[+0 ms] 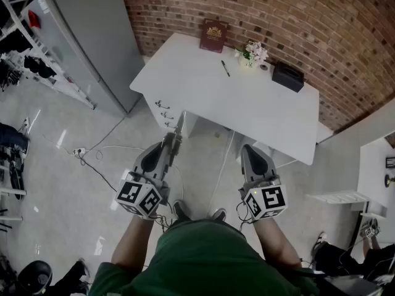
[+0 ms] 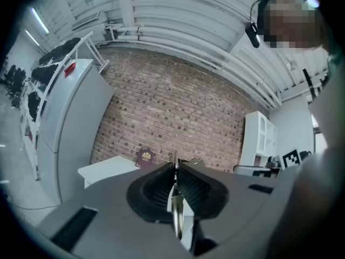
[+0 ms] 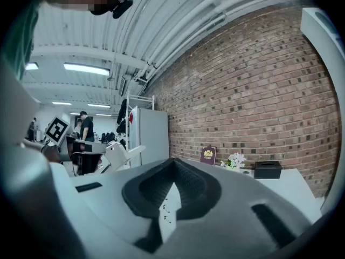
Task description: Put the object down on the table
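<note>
At 10 o'clock in the head view a grey cabinet point(image 1: 92, 42) stands clear of the work. The left gripper point(image 1: 174, 142) is held low at 7 o'clock, in front of the person's body, and points toward the white table point(image 1: 203, 85) at 12. Its jaws are clamped together on a thin, blade-like object point(image 1: 180, 123) that sticks out past the tips toward the table's near edge; what it is I cannot tell. The left gripper view shows the object point(image 2: 176, 215) edge-on, pinched between the ribbed pads with no gap on either side.

The object hangs over the floor, short of the table, so I judge the put-down not yet begun; the low carry looks like an approach. The table's near half is bare and is likely the spot to aim for. A book point(image 1: 213, 36), pen point(image 1: 225, 68), flowers point(image 1: 252, 53) and black box point(image 1: 287, 76) sit toward the far edge by the brick wall.

The right gripper point(image 1: 248, 150), at 5 o'clock, is pressed closed with nothing between its jaws. It seems merely parked alongside, not needed for this task.
</note>
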A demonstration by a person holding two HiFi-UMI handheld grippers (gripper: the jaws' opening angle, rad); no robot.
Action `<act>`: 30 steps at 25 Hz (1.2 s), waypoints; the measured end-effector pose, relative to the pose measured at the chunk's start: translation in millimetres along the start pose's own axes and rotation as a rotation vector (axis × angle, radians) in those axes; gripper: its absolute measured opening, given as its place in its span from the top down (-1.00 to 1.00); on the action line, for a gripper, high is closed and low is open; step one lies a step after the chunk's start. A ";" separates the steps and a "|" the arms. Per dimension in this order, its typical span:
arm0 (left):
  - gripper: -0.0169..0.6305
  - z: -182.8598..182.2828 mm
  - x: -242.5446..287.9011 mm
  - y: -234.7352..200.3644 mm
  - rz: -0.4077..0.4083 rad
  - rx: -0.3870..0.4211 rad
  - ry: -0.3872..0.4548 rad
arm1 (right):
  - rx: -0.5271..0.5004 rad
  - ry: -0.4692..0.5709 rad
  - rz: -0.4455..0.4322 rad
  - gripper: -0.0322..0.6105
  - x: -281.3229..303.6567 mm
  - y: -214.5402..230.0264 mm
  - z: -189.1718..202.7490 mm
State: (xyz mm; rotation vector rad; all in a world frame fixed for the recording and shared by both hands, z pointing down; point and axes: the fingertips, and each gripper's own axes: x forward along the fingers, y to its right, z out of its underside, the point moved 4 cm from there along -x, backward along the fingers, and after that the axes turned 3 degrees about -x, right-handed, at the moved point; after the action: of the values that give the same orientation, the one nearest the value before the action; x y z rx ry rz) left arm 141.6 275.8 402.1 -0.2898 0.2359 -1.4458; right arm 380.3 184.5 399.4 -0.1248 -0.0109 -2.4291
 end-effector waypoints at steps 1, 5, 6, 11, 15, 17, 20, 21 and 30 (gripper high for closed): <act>0.87 -1.6 -1.0 -5.7 0.003 -0.002 0.000 | -0.002 -0.003 0.002 0.89 4.2 -4.8 0.1; 0.87 -6.1 -8.3 -30.6 0.012 -0.015 -0.001 | 0.015 -0.021 0.002 0.89 20.1 -24.2 3.5; 0.87 -7.2 -10.3 -37.8 0.012 -0.019 0.001 | 0.032 -0.024 -0.001 0.89 24.6 -28.6 4.6; 0.87 -16.3 -24.1 -80.1 0.009 -0.036 0.015 | 0.053 -0.042 0.012 0.89 49.3 -52.8 2.1; 0.87 -24.1 -36.9 -115.7 0.010 -0.049 0.025 | 0.031 -0.052 0.027 0.89 71.6 -77.2 -4.0; 0.87 -27.3 -42.4 -132.2 0.004 -0.054 0.033 | 0.025 -0.056 0.022 0.89 82.2 -90.5 -4.2; 0.87 -32.6 -49.0 -150.0 -0.015 -0.063 0.050 | 0.018 -0.075 -0.001 0.89 95.7 -106.3 -2.8; 0.87 -34.8 -50.5 -154.0 -0.020 -0.066 0.056 | 0.014 -0.078 -0.008 0.89 100.2 -109.4 -3.5; 0.87 -41.2 -48.6 -188.9 -0.091 -0.069 0.076 | 0.035 -0.072 -0.097 0.89 162.0 -122.2 6.0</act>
State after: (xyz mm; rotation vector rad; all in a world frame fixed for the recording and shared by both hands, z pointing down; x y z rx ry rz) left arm -54.5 303.0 425.7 -0.3054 0.3388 -1.5421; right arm 179.1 172.2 423.5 -0.1996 -0.0936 -2.5189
